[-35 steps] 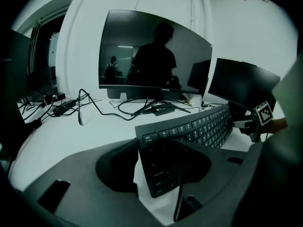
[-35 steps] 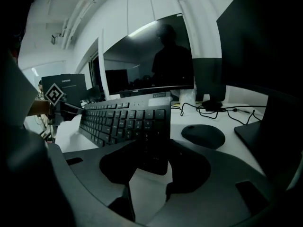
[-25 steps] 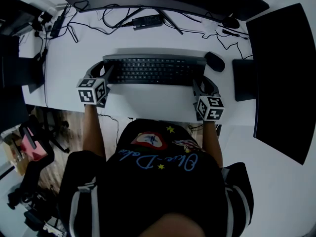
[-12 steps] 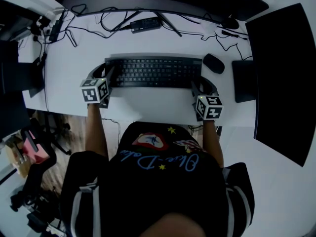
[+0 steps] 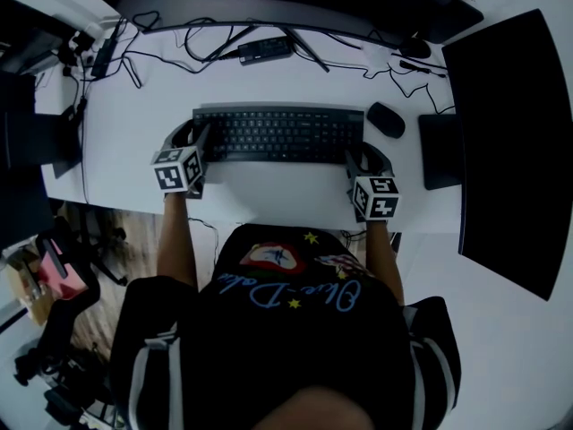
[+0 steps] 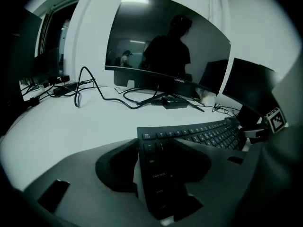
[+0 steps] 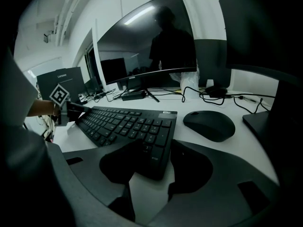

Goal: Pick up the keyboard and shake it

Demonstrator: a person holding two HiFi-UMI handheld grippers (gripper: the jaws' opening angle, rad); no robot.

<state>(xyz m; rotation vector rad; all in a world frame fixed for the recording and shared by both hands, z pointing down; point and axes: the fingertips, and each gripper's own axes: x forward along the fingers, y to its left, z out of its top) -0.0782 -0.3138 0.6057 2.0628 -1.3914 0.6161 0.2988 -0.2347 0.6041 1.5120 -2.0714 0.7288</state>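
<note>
The fingers (image 6: pixel 195 161) of the left gripper (image 6: pixel 156 148) stand part-way open and are closed on the left end of the black keyboard (image 5: pixel 279 134). One finger lies over the keys beside the tab and caps-lock column. The other sits against the outer side of that end, with a pale sliver showing between it and the edge. The fingers (image 7: pixel 194 167) of the right gripper (image 7: pixel 156 148) are set at a similar middling width and hold the keyboard's right near corner. One presses down on the last keys by the enter key, and the other is against the outside of the end. Each gripper comes in from the near edge of the desk (image 5: pixel 134 106) and slopes downward, with its marker cube (image 5: pixel 176 168) nearest the person.

The keyboard spans between the two grippers across the middle of the white desk, its long side roughly parallel to the near edge. Whether its underside is clear of the desk cannot be told.

A black mouse (image 7: pixel 209 125) sits on the desk just off the keyboard's right end, apart from it and from the right gripper. A wide curved monitor (image 6: pixel 165 46) stands along the far edge, its dark screen mirroring a person's silhouette. Black cables (image 5: pixel 179 38) loop over the far left part of the desk, and a small black box (image 5: pixel 266 49) lies among them near the monitor's stand. A large dark panel (image 5: pixel 510 150) fills the desk's right side.
</note>
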